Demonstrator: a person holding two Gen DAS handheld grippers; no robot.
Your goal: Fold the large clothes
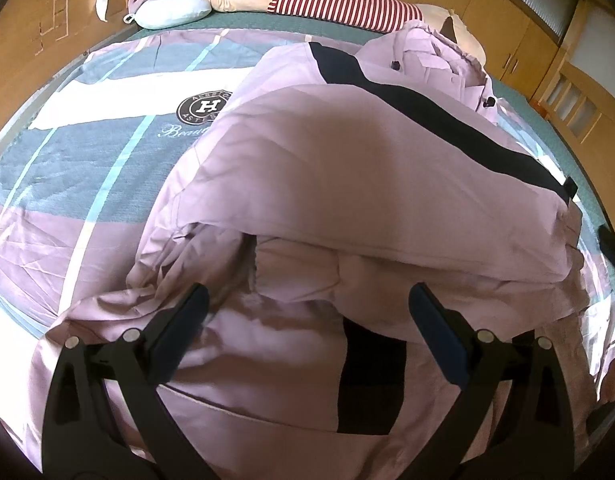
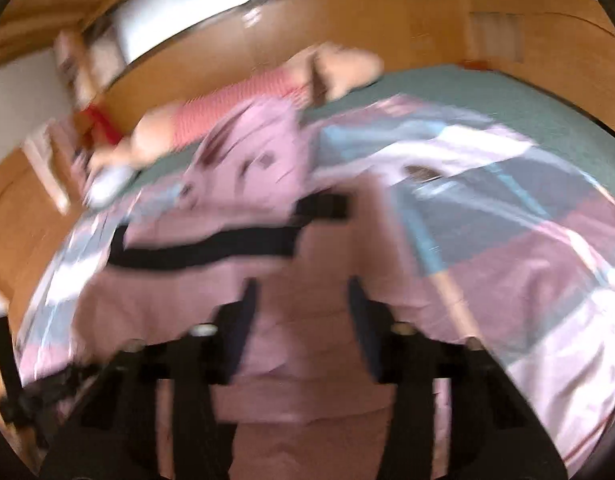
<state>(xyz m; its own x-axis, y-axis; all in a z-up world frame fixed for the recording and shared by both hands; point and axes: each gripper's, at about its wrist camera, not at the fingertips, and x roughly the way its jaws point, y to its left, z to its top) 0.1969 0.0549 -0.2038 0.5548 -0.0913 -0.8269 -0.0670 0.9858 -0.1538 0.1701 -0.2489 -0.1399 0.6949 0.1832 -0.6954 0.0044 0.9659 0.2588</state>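
The left gripper [image 1: 307, 304] is a matte black plastic two-finger tool. Its fingers [image 1: 179, 320] are flat bars faced with dark navy pads, running in from 7 and 5 o'clock. Each finger hangs on a pair of black link arms with long slotted cut-outs, pinned by round silver screws [image 1: 130, 335] near the pad's base.

The right gripper [image 2: 303, 328], blurred, has the same build: black frame, dark pads at 8 and 4 o'clock, and dull silver screws [image 2: 203, 330] at the link joints.
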